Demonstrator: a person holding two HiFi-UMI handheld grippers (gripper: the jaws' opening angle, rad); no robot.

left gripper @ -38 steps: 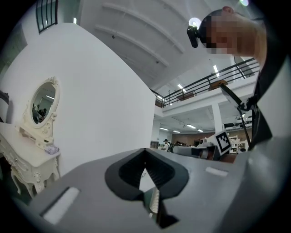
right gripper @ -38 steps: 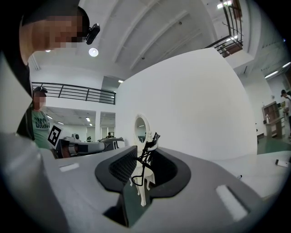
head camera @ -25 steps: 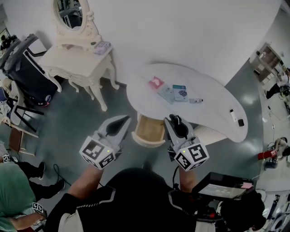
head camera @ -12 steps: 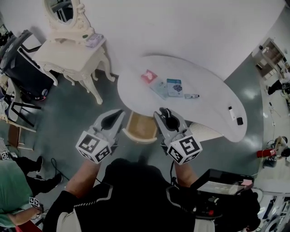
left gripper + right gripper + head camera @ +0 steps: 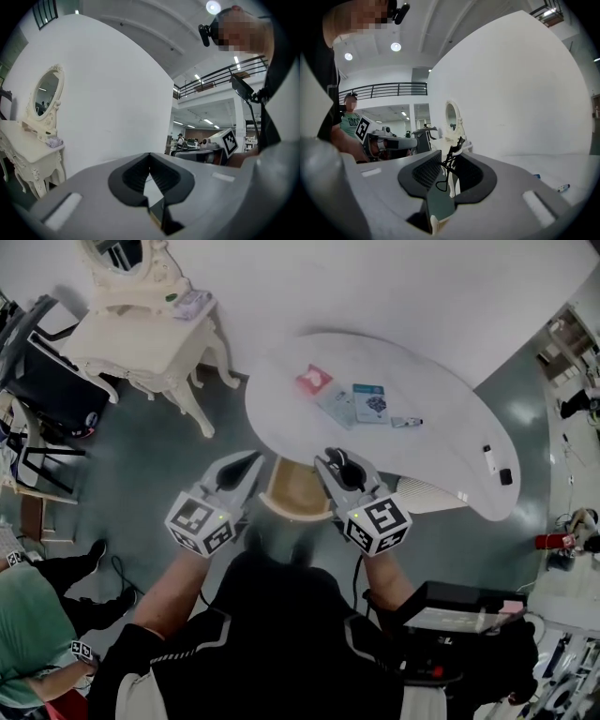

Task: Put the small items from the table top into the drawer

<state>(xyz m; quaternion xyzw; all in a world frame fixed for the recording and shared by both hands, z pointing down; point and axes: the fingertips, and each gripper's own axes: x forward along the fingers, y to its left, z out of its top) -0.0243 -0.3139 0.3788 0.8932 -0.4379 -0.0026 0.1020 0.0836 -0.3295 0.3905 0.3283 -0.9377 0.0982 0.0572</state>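
Right up close, the right gripper (image 5: 449,158) has its jaws clamped on a black eyelash curler (image 5: 448,174), with the loop handles hanging between the pads. That is crisp in the right gripper view. From the head view the curler is only a dark blob (image 5: 349,470) at that gripper's nose.

The left gripper (image 5: 150,157) has its jaw tips pressed together with nothing between them (only its own view shows this; from above it is just a grey wedge).

Just past both noses, and between them, the open drawer (image 5: 295,495) juts out from under the near edge of the white table (image 5: 450,460). Only the head view shows it.

Further out on the table top lie a red packet (image 5: 315,381), a blue card (image 5: 370,401) and a small tube (image 5: 406,422), all well apart from the grippers.

Farthest off, at the left by the wall, stands the cream dressing table (image 5: 141,343). Its oval mirror (image 5: 46,96) shows up in both gripper views.
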